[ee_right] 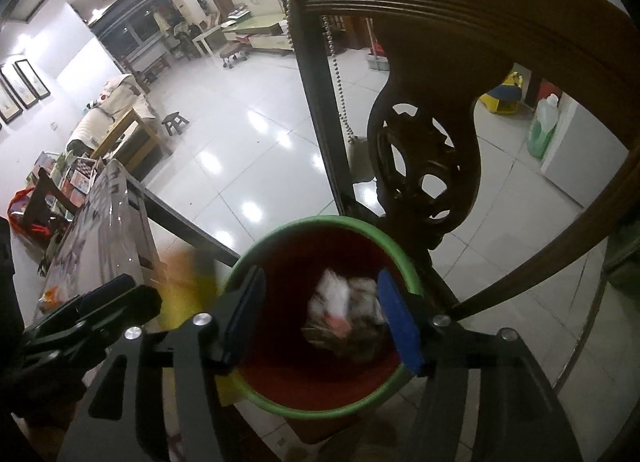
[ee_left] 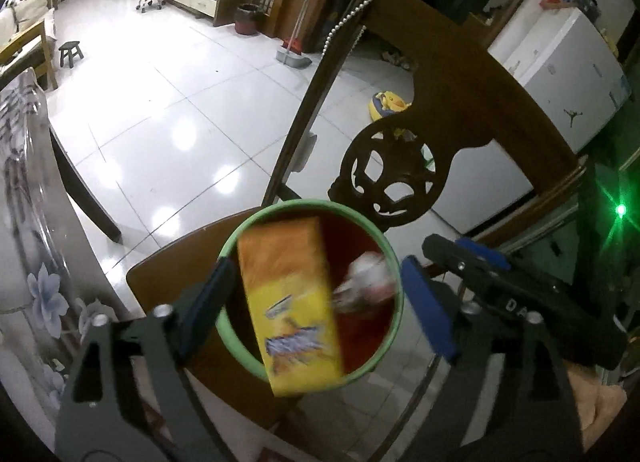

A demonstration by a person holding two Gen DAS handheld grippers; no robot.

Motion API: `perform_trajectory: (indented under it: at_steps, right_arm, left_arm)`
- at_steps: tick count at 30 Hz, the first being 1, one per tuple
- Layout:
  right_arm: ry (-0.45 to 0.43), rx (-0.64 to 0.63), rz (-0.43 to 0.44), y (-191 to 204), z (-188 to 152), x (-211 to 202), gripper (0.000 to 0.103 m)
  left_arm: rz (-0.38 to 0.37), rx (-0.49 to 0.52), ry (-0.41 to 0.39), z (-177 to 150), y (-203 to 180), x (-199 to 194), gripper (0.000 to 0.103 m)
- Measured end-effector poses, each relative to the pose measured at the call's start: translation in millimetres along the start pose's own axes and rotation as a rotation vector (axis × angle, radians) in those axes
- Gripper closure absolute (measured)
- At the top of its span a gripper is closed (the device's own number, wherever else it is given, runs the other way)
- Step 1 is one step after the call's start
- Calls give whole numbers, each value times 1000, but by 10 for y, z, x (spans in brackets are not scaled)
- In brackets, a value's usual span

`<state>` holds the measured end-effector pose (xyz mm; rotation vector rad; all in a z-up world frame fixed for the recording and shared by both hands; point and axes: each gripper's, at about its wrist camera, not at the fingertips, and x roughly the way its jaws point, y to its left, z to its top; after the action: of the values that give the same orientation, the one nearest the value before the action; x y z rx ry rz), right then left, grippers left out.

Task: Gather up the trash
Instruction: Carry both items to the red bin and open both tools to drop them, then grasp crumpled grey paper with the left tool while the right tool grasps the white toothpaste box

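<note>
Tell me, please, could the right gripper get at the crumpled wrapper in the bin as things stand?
Probably yes: the right gripper hangs open right above the bin, whose mouth is uncovered, and the crumpled wrapper shows between its fingers with nothing over it.

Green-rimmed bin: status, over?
Both hand-held grippers open: left, right. Yellow-orange carton and crumpled white wrapper, both loose over the green-rimmed red bin. Nothing blocking.

Bin (ee_left: 240,230) mouth lies directly below both tongs, partly blocked by a yellow box (ee_left: 296,302) and crumpled wrapper (ee_right: 344,314). Chair back (ee_left: 452,102) rises just beyond. Table edge (ee_left: 24,190) bounds the left. Tiled floor (ee_left: 160,94) ahead-left is open.
</note>
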<state>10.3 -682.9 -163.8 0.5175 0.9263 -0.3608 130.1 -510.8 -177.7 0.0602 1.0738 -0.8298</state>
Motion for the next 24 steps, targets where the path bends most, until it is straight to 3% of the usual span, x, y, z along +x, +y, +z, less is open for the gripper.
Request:
perform_trajectory:
  at_steps: [3, 9, 15, 19, 24]
  right_arm:
    - [-35, 3, -21, 4, 2, -141, 42]
    - [-113, -43, 0, 263, -35, -571, 42]
    - [-142, -151, 92, 939, -215, -824, 42]
    - [-125, -261, 162, 1538, -431, -871, 42]
    - [-27, -472, 264, 2345, -862, -789, 42]
  left_arm:
    - [-3, -5, -7, -6, 9, -98, 19]
    - [28, -39, -145, -182, 180, -937, 19]
    - [191, -99, -250, -743, 567, -1903, 19]
    - [315, -156, -250, -1178, 960, -2376, 19]
    - [410, -270, -244, -1674, 1561, -2820, 19]
